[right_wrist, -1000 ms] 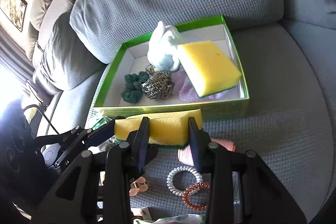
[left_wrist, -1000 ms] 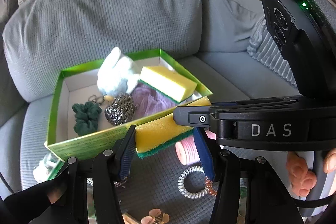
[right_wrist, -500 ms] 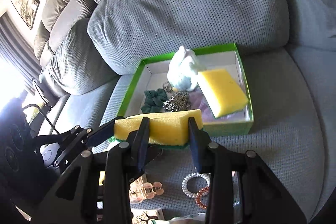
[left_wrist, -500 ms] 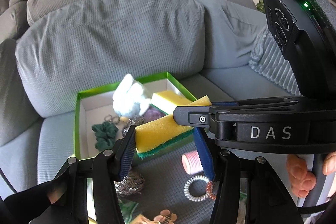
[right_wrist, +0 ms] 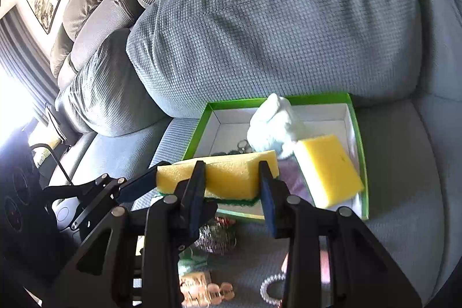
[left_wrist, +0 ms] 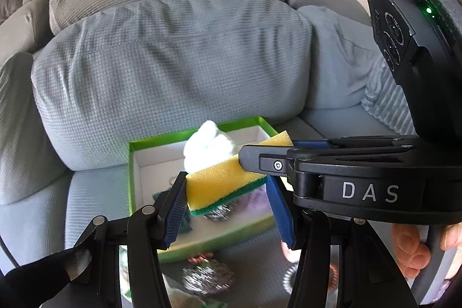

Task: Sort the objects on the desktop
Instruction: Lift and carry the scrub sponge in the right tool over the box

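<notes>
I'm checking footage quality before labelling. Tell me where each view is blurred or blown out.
Left wrist view: the green box and the white plush are smeared by motion, while the sponge stays sharp. Right wrist view: the window at far left is blown out, and the steel scourer on the seat is soft.

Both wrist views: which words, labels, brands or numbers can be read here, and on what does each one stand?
"DAS": white capital letters on the black body of the right gripper, seen in the left wrist view.
Packaging near the hair clips in the right wrist view: any print is too blurred to read.
Green box, sponges, framed pictures on the wall: no readable text.
</notes>
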Demonstrator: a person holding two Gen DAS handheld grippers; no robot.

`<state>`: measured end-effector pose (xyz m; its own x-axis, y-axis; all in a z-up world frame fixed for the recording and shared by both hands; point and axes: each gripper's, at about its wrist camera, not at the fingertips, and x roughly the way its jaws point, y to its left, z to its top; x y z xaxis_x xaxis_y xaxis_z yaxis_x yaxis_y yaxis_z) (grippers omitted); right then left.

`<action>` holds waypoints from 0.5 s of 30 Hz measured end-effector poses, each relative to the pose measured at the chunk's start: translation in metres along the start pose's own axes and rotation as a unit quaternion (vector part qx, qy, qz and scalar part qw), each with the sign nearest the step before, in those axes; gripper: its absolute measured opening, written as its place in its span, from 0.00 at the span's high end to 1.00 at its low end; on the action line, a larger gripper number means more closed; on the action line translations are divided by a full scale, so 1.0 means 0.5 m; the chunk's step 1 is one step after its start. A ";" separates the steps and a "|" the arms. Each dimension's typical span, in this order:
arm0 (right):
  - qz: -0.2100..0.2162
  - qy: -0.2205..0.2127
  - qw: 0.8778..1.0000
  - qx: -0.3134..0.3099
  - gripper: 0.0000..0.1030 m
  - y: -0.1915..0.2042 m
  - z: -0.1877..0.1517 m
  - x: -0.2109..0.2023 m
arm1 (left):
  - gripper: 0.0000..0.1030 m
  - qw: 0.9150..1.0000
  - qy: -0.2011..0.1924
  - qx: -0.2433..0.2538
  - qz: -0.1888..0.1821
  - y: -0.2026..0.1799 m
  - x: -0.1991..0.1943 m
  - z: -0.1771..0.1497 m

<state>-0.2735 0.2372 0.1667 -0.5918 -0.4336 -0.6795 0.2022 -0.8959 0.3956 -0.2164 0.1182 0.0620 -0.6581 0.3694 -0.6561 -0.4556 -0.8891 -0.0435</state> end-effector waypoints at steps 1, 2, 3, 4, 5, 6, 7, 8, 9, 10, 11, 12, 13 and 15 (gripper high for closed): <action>0.001 0.000 1.000 -0.001 0.66 0.002 0.006 0.007 | 0.47 1.000 0.000 -0.003 0.003 0.010 0.006 0.004; 0.002 0.001 1.000 -0.004 0.66 0.004 0.015 0.018 | 0.47 1.000 0.001 -0.004 0.005 0.015 0.011 0.006; 0.002 0.001 1.000 -0.006 0.66 0.007 0.021 0.027 | 0.47 1.000 0.001 -0.007 0.008 0.025 0.019 0.010; 0.002 0.001 1.000 -0.009 0.66 0.010 0.027 0.036 | 0.47 1.000 0.002 -0.010 0.010 0.033 0.025 0.013; 0.002 0.001 1.000 -0.011 0.66 0.011 0.032 0.046 | 0.47 1.000 0.005 -0.013 0.011 0.043 0.033 0.015; 0.002 0.002 1.000 -0.013 0.66 0.012 0.036 0.054 | 0.47 1.000 0.007 -0.016 0.013 0.052 0.042 0.015; 0.002 0.005 1.000 -0.014 0.66 0.011 0.040 0.066 | 0.47 1.000 0.009 -0.018 0.014 0.058 0.050 0.015; 0.002 0.006 1.000 -0.013 0.66 0.010 0.041 0.075 | 0.47 1.000 0.013 -0.020 0.015 0.065 0.058 0.014; 0.001 0.009 1.000 -0.014 0.66 0.010 0.043 0.086 | 0.47 0.999 0.017 -0.021 0.018 0.071 0.069 0.013; -0.002 0.011 1.000 -0.018 0.66 0.011 0.043 0.096 | 0.47 0.999 0.022 -0.023 0.020 0.076 0.080 0.010; -0.008 0.012 1.000 -0.023 0.66 0.013 0.042 0.107 | 0.47 0.999 0.026 -0.026 0.021 0.079 0.090 0.008; -0.014 0.014 0.999 -0.028 0.66 0.015 0.041 0.117 | 0.47 0.999 0.030 -0.029 0.021 0.084 0.099 0.005; -0.018 0.017 0.999 -0.031 0.66 0.015 0.040 0.128 | 0.47 0.999 0.033 -0.030 0.021 0.084 0.107 0.003; -0.020 0.025 0.999 -0.027 0.65 0.009 0.039 0.146 | 0.47 0.998 0.041 -0.037 0.019 0.092 0.124 -0.006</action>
<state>-0.3311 0.2034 0.1307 -0.5611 -0.4005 -0.7244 0.2222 -0.9159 0.3343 -0.2764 0.0991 0.0168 -0.6220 0.3143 -0.7172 -0.3834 -0.9209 -0.0710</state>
